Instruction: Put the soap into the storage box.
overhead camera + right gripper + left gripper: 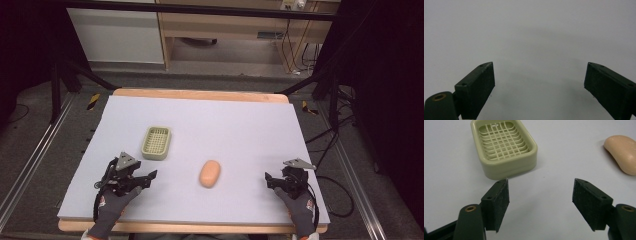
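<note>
A pale green soap dish [156,142] with a slotted grid floor sits on the white table sheet [225,125], left of centre. An orange-peach bar of soap [210,173] lies to its right and nearer me. My left gripper [142,175] rests near the front left, just in front of the dish, open and holding nothing. In the left gripper view the dish [503,146] lies ahead of the left gripper [540,190] and the soap [624,152] is at the far right. My right gripper [275,179] sits at the front right, open and holding nothing, the right gripper [539,75] over bare sheet.
The table's wooden edge [200,94] shows at the back and front. Black frame legs and cables [325,140] stand on the floor around the table. A cabinet [225,25] stands beyond.
</note>
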`<state>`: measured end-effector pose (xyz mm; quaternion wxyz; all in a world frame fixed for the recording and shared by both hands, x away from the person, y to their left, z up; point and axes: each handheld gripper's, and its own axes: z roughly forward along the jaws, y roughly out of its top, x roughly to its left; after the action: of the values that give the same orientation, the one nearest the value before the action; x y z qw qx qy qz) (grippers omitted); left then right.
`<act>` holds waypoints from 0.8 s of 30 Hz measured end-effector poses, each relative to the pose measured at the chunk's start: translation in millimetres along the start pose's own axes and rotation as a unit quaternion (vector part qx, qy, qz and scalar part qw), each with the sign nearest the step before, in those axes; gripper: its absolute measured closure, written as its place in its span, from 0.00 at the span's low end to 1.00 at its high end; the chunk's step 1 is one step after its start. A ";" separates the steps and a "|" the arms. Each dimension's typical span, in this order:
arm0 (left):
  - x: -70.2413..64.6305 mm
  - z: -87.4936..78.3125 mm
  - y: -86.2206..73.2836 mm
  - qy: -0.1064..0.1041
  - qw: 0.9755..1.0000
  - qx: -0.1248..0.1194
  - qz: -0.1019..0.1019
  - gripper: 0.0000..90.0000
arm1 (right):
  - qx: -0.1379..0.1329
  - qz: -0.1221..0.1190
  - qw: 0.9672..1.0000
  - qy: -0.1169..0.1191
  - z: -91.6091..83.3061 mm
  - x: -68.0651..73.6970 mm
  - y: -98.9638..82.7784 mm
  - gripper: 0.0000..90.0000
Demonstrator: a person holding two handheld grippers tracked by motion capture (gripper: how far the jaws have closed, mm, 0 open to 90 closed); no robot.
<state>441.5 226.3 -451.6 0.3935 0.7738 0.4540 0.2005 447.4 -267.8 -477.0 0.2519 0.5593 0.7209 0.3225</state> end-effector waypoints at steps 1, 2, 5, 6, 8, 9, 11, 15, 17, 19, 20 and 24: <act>-1.1 0.4 0.4 -0.001 1.000 0.001 0.001 0.32 | 0.000 0.001 1.000 0.000 -0.1 0.3 0.1 0.11; -3.0 1.4 1.1 -0.002 1.000 0.001 0.003 0.33 | 0.000 0.002 1.000 0.000 -0.2 0.6 0.1 0.11; -6.0 3.7 3.0 -0.004 1.000 0.003 0.010 0.33 | -0.002 0.003 1.000 0.000 -0.4 0.4 0.3 0.11; -7.5 4.8 3.8 -0.005 1.000 0.003 0.010 0.33 | -0.002 0.002 1.000 0.000 -0.3 0.2 0.4 0.11; -9.0 5.4 4.9 -0.006 1.000 0.004 0.013 0.33 | -0.002 0.002 1.000 -0.001 -0.2 0.0 0.5 0.11; -9.8 5.9 5.5 -0.008 1.000 0.004 0.014 0.33 | -0.001 0.002 1.000 -0.001 -0.1 0.0 0.6 0.11; -11.3 6.4 6.8 -0.008 1.000 0.004 0.016 0.33 | -0.001 0.002 1.000 -0.005 0.1 0.0 0.6 0.11; -13.4 6.0 11.0 -0.010 1.000 0.001 0.019 0.32 | 0.000 0.004 1.000 -0.008 0.3 0.2 0.9 0.11; -14.2 5.8 13.9 -0.011 1.000 -0.001 0.020 0.32 | 0.001 0.005 1.000 -0.008 0.7 0.3 0.9 0.11; -15.1 5.3 17.3 -0.013 1.000 -0.004 0.021 0.32 | 0.002 0.005 1.000 -0.007 0.8 0.4 1.0 0.11; -15.6 5.1 19.1 -0.013 1.000 -0.004 0.023 0.32 | 0.001 0.006 1.000 -0.006 0.8 0.4 1.1 0.11; -17.8 4.9 26.9 -0.013 0.999 -0.007 0.031 0.32 | 0.001 0.012 1.000 -0.010 0.5 0.1 1.3 0.10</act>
<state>450.4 201.4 -432.4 0.3981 0.7873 0.4235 0.2056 448.6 -267.4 -476.3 0.2544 0.5714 0.7120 0.3192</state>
